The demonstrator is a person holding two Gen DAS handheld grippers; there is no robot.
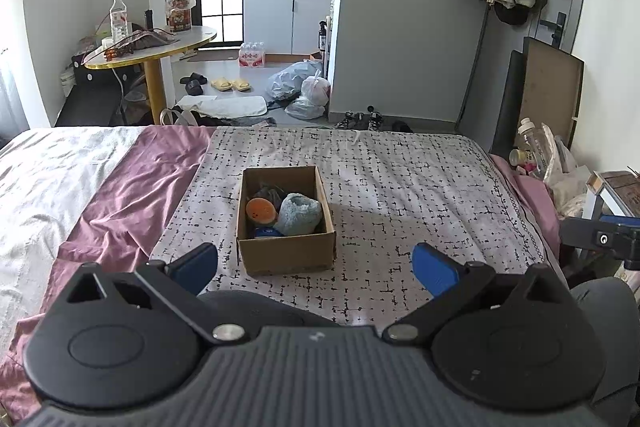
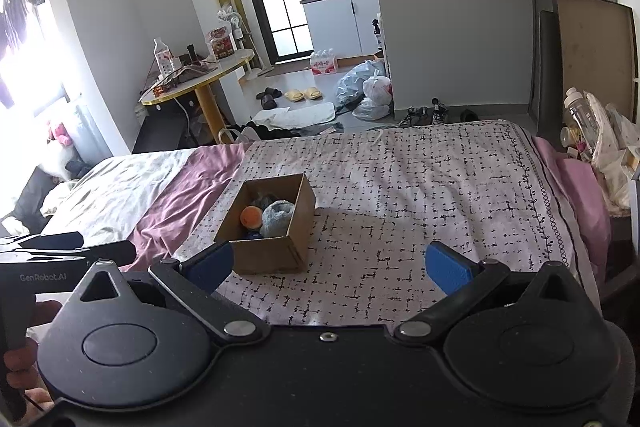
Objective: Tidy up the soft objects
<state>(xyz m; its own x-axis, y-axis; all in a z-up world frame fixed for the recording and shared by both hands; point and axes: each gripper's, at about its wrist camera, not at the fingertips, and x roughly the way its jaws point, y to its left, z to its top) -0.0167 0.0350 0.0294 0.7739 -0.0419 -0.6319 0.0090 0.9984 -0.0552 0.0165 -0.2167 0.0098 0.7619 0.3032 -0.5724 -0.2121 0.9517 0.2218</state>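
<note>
While both pairs of blue-padded jaws stand spread wide with nothing between them, the left gripper (image 1: 316, 265) fills the bottom of its own frame and the right gripper (image 2: 330, 265) the bottom of its own, each hanging above the white bedcover with black dash pattern (image 1: 400, 195). Just beyond the fingers, near the centre of each frame, an open brown cardboard box (image 1: 286, 251) rests on that cover. Inside it lie a fluffy light-blue plush item (image 1: 299, 213), touching a round orange soft toy (image 1: 261, 211) on its left, with a dark grey soft item (image 1: 269, 194) behind them and something blue in the near corner, too hidden to identify. Left of the cover runs a crumpled mauve sheet (image 1: 132, 195). Farther off, at upper left, stands a round table with a gold rim (image 1: 160, 45).
</note>
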